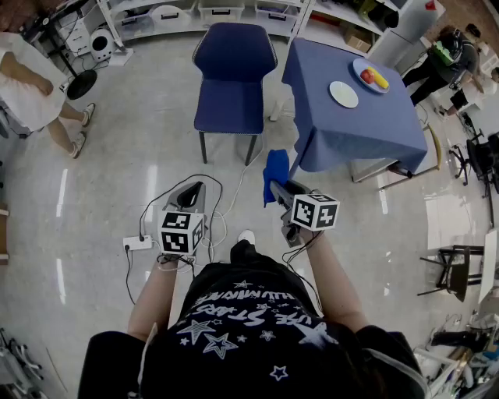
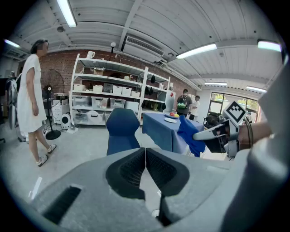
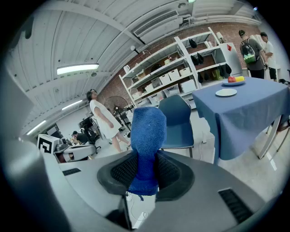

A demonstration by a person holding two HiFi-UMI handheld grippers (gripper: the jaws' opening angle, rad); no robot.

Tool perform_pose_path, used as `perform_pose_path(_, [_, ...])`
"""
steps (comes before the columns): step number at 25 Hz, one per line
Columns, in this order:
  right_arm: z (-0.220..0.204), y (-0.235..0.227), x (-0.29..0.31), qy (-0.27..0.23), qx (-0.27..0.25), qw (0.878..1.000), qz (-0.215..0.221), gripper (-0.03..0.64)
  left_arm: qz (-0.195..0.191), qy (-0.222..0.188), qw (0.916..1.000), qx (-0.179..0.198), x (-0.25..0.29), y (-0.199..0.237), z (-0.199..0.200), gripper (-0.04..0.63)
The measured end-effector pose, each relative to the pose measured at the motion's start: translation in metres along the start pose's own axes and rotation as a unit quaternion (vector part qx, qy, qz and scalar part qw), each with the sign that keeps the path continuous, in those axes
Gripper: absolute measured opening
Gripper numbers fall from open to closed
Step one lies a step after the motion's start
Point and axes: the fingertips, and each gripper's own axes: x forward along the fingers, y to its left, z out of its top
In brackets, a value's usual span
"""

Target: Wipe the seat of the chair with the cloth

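A dark blue chair (image 1: 231,78) stands on the grey floor ahead of me, its seat bare; it also shows as the chair (image 2: 121,131) and the chair (image 3: 177,122). My right gripper (image 1: 282,195) is shut on a blue cloth (image 1: 275,174), held in the air short of the chair; the cloth (image 3: 147,147) stands up between the pads. My left gripper (image 1: 189,196) hangs lower left, shut with nothing in it, its pads (image 2: 131,170) touching.
A table with a blue tablecloth (image 1: 351,109) stands right of the chair, bearing a white plate (image 1: 344,94) and a plate of fruit (image 1: 371,76). A power strip with cables (image 1: 139,243) lies on the floor. A person in white (image 1: 31,74) stands at left; shelves (image 1: 210,12) line the back.
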Motion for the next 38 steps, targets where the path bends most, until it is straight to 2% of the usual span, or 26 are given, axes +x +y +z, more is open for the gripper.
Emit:
perform_pose_path(10, [-0.009, 0.004, -0.002, 0.005, 0.008, 1.000, -0.003, 0.106, -0.003, 0.008, 0.9999, -0.008, -0.008, 0.001, -0.012, 0.020])
perform_pose_path(15, [-0.023, 0.012, 0.006, 0.010, 0.024, 1.000, -0.003, 0.106, 0.000, 0.019, 0.9997, -0.018, -0.017, 0.017, -0.028, 0.020])
perform_pose_path(23, [-0.014, -0.001, 0.029, 0.017, 0.033, 0.999, 0.000, 0.107, 0.007, 0.045, 0.9987, -0.024, -0.007, 0.039, -0.038, 0.020])
perform_pose_path(30, [0.027, -0.049, 0.095, 0.025, 0.049, 0.998, 0.017, 0.107, 0.024, 0.051, 0.9981, -0.024, 0.060, 0.063, -0.006, 0.020])
perform_pose_path(33, [0.058, -0.081, 0.133, 0.031, 0.050, 0.998, 0.024, 0.109, 0.036, 0.049, 0.9980, -0.017, 0.106, 0.077, 0.022, 0.020])
perform_pose_path(38, [0.122, -0.111, 0.204, 0.045, 0.042, 0.997, 0.045, 0.109, 0.066, 0.044, 0.9964, -0.029, 0.170, 0.114, 0.073, 0.020])
